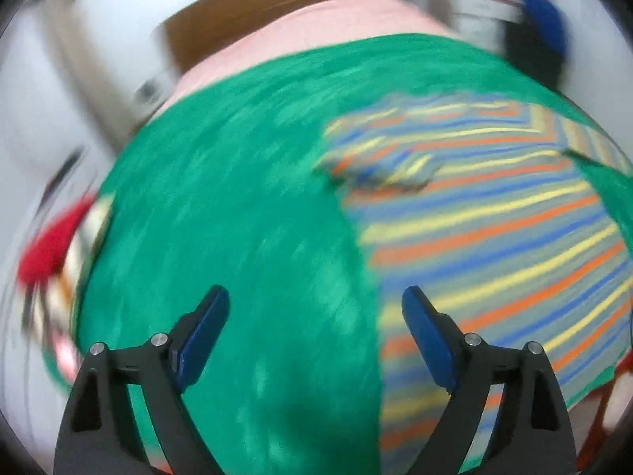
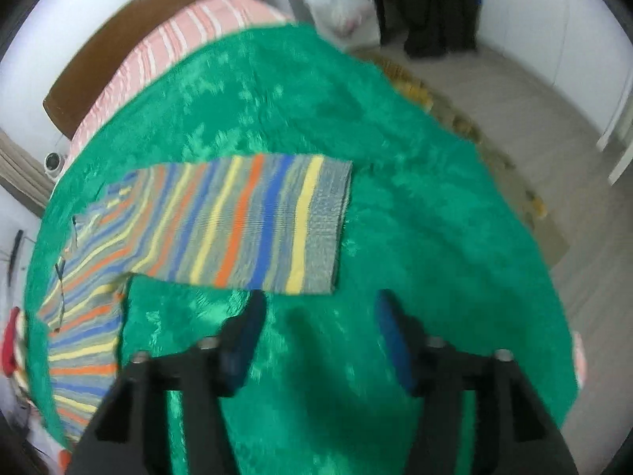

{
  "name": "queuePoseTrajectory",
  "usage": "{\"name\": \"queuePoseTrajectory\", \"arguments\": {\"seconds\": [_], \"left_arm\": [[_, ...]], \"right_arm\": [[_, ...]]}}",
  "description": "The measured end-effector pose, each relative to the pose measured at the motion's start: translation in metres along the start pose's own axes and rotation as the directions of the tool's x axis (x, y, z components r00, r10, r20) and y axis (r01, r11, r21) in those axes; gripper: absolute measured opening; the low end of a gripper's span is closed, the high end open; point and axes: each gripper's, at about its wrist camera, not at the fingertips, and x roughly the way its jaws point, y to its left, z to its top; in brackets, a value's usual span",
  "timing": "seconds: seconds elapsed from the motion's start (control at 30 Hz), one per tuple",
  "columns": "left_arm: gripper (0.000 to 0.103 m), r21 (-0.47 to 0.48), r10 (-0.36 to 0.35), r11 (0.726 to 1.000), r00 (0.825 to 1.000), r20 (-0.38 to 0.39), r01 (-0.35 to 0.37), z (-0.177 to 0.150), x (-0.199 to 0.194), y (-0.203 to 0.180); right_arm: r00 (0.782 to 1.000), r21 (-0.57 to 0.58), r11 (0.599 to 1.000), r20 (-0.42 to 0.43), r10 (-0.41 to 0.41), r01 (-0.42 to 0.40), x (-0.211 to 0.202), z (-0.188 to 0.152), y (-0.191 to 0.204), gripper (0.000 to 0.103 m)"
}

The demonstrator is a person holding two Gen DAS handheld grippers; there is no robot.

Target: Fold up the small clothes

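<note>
A small knit sweater [image 1: 494,229] with yellow, orange, blue and grey stripes lies flat on a green plush blanket [image 1: 237,217]. In the right wrist view the sweater [image 2: 245,221] stretches one sleeve toward the right, its grey cuff [image 2: 328,221] at the end. My left gripper [image 1: 315,308] hovers open above the blanket, just left of the sweater's edge, with nothing between its blue pads. My right gripper [image 2: 316,308] is open too, just below the sleeve's cuff end, holding nothing. Both views are blurred by motion.
The blanket [image 2: 356,118] covers a bed with pink striped bedding [image 2: 186,35] and a brown headboard [image 2: 138,12]. Grey floor [image 2: 514,91] lies to the right. Red and white items [image 1: 51,253] sit past the blanket's left edge. Dark and blue clothing [image 2: 439,4] hangs at the back.
</note>
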Motion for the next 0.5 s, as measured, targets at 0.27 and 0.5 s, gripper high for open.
{"name": "queuePoseTrajectory", "arguments": {"seconds": [0.27, 0.5], "left_arm": [[0.087, 0.453, -0.03, 0.891, 1.0, -0.005, 0.029, 0.076, 0.113, -0.099], [0.009, -0.066, -0.198, 0.979, 0.973, -0.12, 0.191, 0.101, 0.155, -0.006]], "right_arm": [[0.991, -0.017, 0.992, 0.054, 0.124, -0.124, -0.025, -0.086, 0.041, 0.063], [0.971, -0.103, 0.976, 0.126, 0.204, -0.192, -0.044, -0.142, 0.086, 0.063]]}}
